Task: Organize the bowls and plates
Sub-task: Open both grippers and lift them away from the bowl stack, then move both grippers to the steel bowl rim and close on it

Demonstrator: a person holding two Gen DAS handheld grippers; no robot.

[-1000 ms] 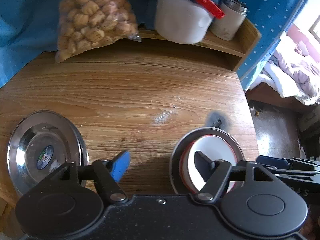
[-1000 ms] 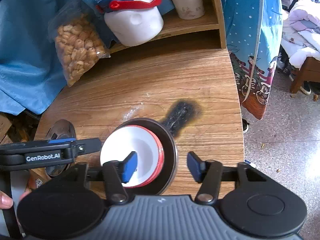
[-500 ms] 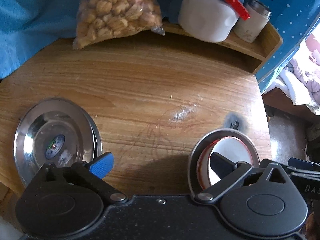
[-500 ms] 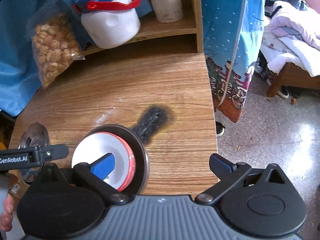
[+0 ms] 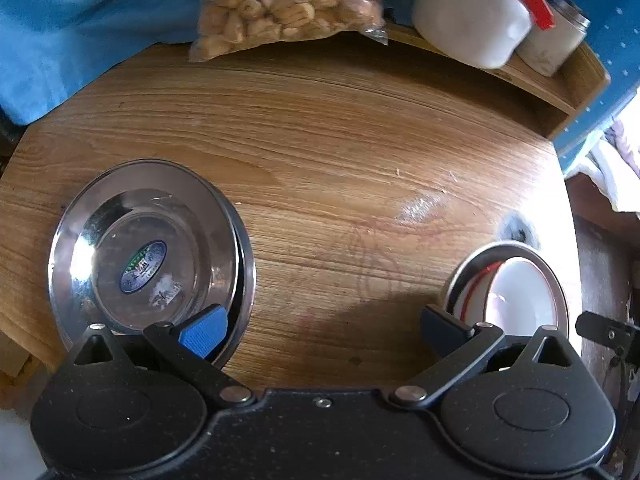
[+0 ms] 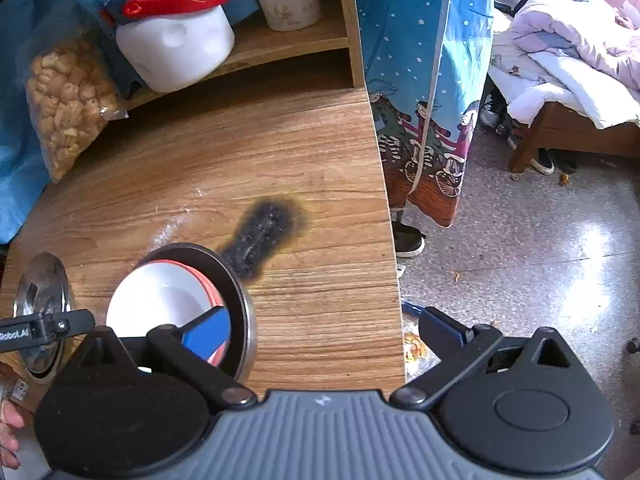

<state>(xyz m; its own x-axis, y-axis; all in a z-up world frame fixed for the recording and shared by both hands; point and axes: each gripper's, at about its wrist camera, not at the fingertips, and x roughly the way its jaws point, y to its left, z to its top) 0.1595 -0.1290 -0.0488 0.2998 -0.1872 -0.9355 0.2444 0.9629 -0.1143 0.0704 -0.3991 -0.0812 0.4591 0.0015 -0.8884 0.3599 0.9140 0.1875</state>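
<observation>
Both hand-held grippers (image 5: 320, 332) (image 6: 324, 330) agape, empty

Hidden, cropped and unreadable parts around the two dish stacks

In the left wrist view the left gripper (image 5: 322, 326) covers the near rims of the steel bowl (image 5: 144, 248) and the white bowl (image 5: 520, 296); the steel bowl's sticker (image 5: 143, 266) is too small to read, and the snack bag (image 5: 288, 0) and white jug (image 5: 468, 20) are cut off at the top. In the right wrist view a blue pad (image 6: 208, 336) hides part of the white bowl, and the steel bowl (image 6: 42, 300) sits partly behind the other gripper's finger (image 6: 44, 330).
</observation>
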